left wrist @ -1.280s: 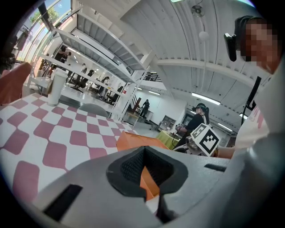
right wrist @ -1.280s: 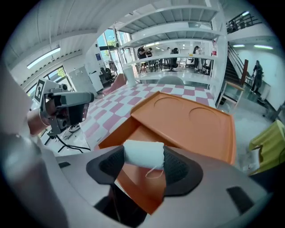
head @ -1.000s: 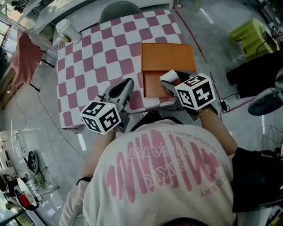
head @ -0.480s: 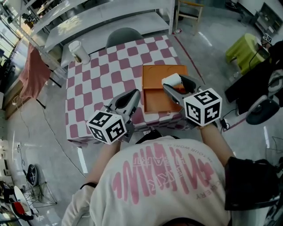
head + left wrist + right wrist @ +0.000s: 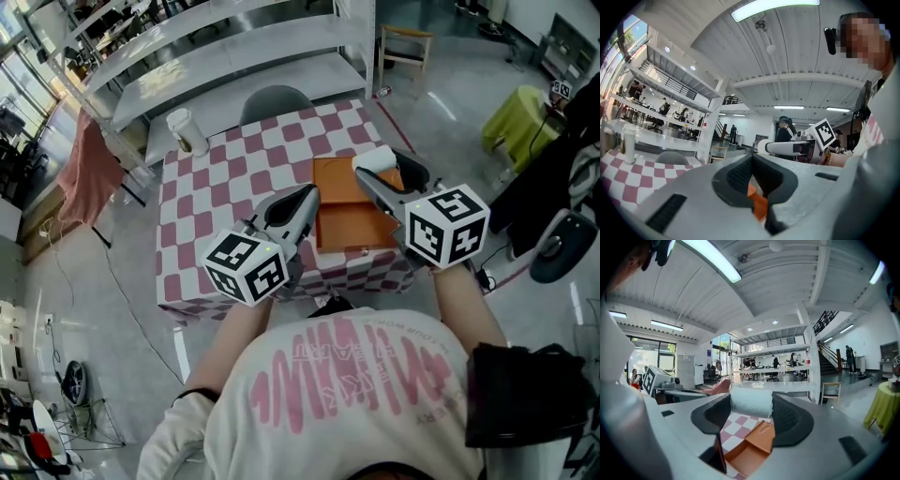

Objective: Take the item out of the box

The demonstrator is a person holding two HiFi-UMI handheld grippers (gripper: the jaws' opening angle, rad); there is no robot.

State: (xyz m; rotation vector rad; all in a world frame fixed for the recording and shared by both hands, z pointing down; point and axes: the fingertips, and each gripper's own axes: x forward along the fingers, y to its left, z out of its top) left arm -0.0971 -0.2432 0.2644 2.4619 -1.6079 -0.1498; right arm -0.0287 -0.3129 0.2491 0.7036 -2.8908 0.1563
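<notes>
An orange box point(image 5: 349, 223) lies open on the checked table point(image 5: 225, 178), its lid point(image 5: 349, 174) resting behind it. My right gripper point(image 5: 375, 171) is held high above the box, shut on a pale white item point(image 5: 381, 156). In the right gripper view that item point(image 5: 751, 402) fills the gap between the black pads, with the box point(image 5: 749, 448) below. My left gripper point(image 5: 308, 196) hovers to the left of the box, shut with nothing in it. In the left gripper view its jaws meet at the tips and a strip of the box point(image 5: 757, 202) shows beneath.
A white jug point(image 5: 187, 132) stands at the table's far left corner. A grey chair point(image 5: 275, 100) sits behind the table and a wooden chair point(image 5: 405, 47) farther back. A pink cloth point(image 5: 86, 171) hangs at left, a yellow-green seat point(image 5: 514, 124) at right.
Both grippers have risen and moved away from the box, the right one carrying the white item up with it. The head view has pulled back and shows more of the room.
</notes>
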